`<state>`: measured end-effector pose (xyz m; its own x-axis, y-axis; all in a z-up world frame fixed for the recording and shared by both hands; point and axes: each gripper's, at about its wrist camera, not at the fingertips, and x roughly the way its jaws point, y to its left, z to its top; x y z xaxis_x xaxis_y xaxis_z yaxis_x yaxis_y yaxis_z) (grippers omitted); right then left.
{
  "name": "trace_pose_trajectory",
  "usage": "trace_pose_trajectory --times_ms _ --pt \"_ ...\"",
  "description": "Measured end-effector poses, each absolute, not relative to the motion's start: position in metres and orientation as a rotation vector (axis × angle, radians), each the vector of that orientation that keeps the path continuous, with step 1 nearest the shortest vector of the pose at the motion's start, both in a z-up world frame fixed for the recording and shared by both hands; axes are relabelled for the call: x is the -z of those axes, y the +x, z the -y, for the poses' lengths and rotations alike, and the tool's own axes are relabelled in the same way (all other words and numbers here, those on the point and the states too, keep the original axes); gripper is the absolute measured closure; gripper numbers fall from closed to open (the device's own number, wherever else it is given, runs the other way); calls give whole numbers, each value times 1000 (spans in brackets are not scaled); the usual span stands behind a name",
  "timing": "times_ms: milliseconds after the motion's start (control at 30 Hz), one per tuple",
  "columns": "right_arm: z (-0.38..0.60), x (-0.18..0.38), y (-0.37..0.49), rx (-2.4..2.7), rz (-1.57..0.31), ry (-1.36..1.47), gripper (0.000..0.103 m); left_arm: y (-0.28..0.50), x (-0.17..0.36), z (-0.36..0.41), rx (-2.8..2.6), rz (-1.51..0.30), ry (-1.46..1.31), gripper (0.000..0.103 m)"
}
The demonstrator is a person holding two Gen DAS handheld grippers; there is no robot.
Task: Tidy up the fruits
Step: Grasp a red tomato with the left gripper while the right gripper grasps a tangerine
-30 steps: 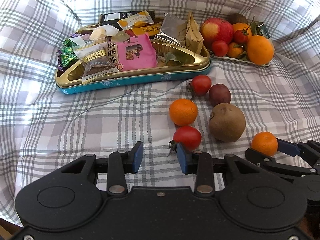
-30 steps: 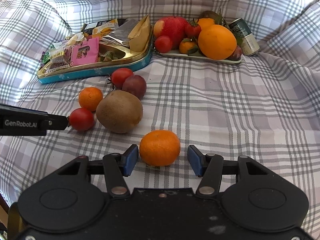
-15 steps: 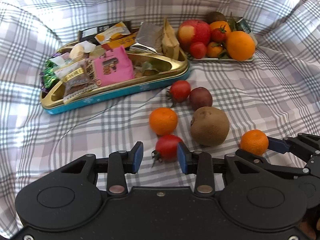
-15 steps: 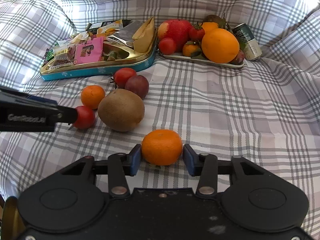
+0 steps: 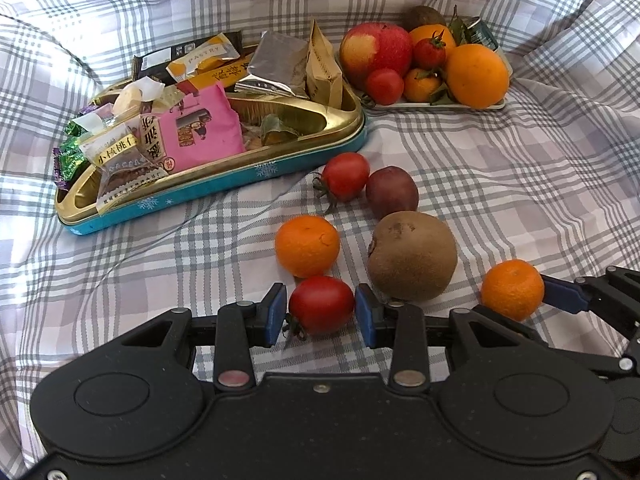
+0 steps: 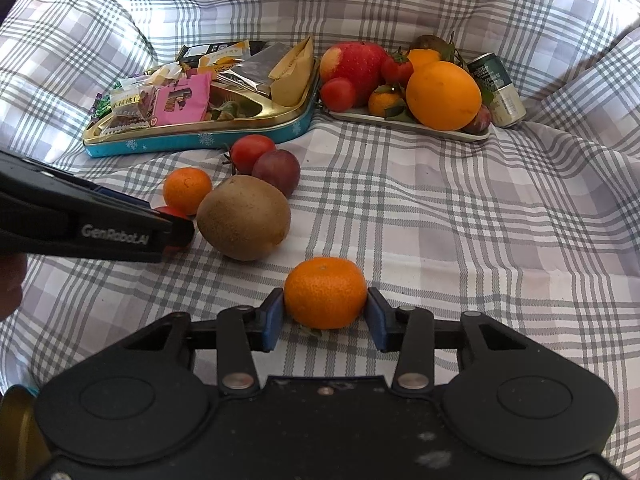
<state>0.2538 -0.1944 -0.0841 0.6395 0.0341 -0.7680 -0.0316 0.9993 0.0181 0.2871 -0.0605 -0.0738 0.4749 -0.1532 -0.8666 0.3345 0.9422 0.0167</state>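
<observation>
mandarin (image 6: 325, 292) between right jaws, seemingly gripped

cloth (image 5: 500, 184): grey-white plaid | tin (image 5: 224, 184): teal, gold | kiwi (image 5: 412, 256): brown

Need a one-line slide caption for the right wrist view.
Right gripper closed on a mandarin on the plaid cloth, kiwi nearby and fruit tray waiting beyond.

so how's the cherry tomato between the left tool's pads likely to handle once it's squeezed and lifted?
The cherry tomato looks smooth and glossy, so it may slip in the left tool. It's round on soft plaid cloth, so a nudge could roll it toward the kiwi. Thin skin probably bruises or splits under hard pressure.
</observation>
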Motion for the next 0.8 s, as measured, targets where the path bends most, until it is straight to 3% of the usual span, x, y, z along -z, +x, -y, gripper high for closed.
trace_pose_trajectory --times_ms 467,800 --pt "189 87 249 -25 -845 -33 58 294 86 58 248 -1058 152 54" --pt "188 89 247 -21 -830 -39 58 295 87 57 234 -1054 124 57"
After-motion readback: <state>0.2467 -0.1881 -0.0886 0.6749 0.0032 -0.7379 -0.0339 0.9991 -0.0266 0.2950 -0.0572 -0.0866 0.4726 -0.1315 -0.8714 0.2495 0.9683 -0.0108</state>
